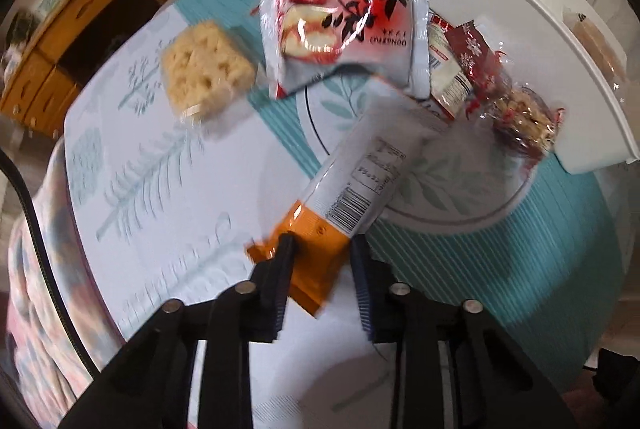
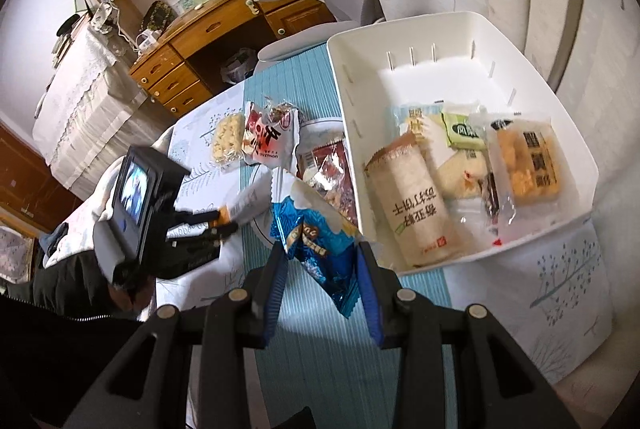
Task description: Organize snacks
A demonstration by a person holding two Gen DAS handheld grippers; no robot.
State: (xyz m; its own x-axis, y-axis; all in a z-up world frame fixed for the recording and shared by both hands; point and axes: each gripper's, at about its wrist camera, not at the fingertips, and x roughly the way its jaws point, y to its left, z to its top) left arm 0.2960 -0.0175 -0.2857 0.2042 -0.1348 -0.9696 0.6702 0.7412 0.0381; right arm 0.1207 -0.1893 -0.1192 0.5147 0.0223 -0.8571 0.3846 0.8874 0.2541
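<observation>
Here the left gripper (image 1: 320, 249) pinches the orange end of a white packet (image 1: 360, 181) at lower centre, while the right gripper (image 2: 322, 257) clamps a blue wrapper (image 2: 316, 229) beside the white bin (image 2: 460, 41).

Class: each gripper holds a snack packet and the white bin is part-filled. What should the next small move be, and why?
Probably carry the blue foil packet, clamped in the right gripper, over the white plastic bin's rim and release it; the bin lies just beyond, with bare floor showing behind its snacks.
</observation>
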